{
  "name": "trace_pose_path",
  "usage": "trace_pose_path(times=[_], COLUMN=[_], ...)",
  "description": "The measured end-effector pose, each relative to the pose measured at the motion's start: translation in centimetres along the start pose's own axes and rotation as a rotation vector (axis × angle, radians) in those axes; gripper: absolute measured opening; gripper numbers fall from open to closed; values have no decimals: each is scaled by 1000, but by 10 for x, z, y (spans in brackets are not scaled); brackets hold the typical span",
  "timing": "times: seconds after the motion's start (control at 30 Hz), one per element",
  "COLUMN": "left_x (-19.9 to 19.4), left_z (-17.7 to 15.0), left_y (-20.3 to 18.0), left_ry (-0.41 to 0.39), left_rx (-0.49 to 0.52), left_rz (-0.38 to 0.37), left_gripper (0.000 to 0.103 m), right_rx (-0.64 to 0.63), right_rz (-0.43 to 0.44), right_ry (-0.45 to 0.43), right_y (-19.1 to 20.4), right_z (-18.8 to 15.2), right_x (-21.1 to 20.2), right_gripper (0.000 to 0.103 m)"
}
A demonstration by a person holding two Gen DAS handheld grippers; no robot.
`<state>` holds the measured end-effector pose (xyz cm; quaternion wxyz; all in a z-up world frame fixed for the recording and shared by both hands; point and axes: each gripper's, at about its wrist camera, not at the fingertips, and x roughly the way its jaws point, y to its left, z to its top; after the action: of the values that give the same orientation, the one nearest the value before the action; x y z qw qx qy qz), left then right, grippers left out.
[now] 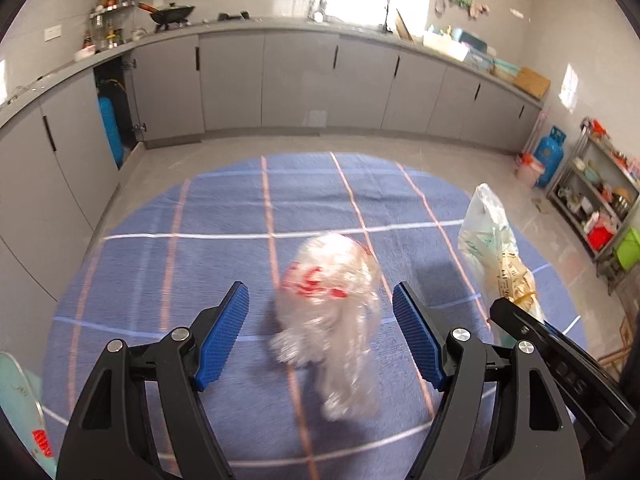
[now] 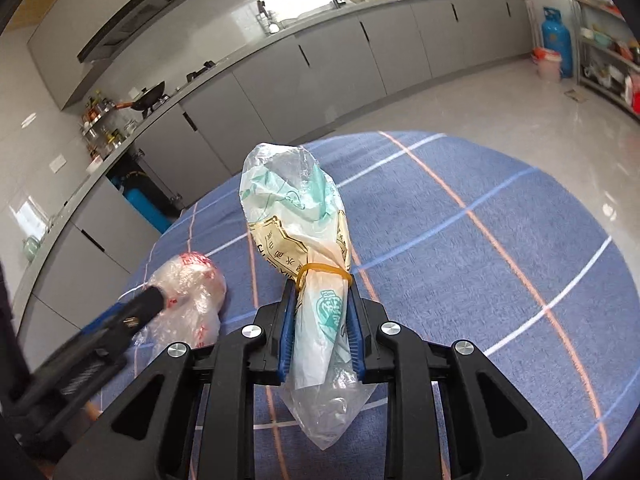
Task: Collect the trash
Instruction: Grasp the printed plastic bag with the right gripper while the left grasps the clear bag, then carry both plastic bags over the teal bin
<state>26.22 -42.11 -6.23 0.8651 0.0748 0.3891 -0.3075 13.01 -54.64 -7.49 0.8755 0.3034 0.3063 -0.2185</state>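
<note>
Right gripper (image 2: 320,332) fingers clamped the banded bag (image 2: 298,216); left gripper (image 1: 320,336), fingers spread, straddled the crumpled wrapper (image 1: 332,304) on the blue rug (image 1: 160,216); closing on it seemed next

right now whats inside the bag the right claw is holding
Cannot tell. The green and yellow printed bag is puffed out above a rubber band, but its print hides any contents. The right claw is shut on its neck.

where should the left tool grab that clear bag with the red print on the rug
Probably its narrow crumpled tail, nearest the open left tool, coming straight down from above. The clear bag bulges at its far end, likely too wide for the fingers, while the tail is gathered thin.
</note>
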Motion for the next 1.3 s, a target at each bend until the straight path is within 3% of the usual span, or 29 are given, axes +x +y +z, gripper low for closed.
trace_pose_path(times=[0.03, 0.2, 0.37, 0.8, 1.3], left_x=[8, 34, 23, -61, -154], left_z=[0, -8, -13, -45, -107], left_y=[-2, 0, 7, 27, 90], left_ry=[12, 80, 65, 7, -37], left_rx=[2, -30, -45, -43, -113], left_rz=[-1, -41, -47, 46, 194], left_gripper=[70, 32, 18, 17, 17], right_rx=[4, 16, -3, -58, -135], right_rz=[2, 33, 45, 103, 214], right_ry=[7, 35, 28, 19, 77], right_y=[-1, -3, 1, 32, 106], right_z=[-2, -3, -3, -27, -93], right_x=[2, 7, 6, -37, -80], right_gripper=[24, 24, 24, 24, 24])
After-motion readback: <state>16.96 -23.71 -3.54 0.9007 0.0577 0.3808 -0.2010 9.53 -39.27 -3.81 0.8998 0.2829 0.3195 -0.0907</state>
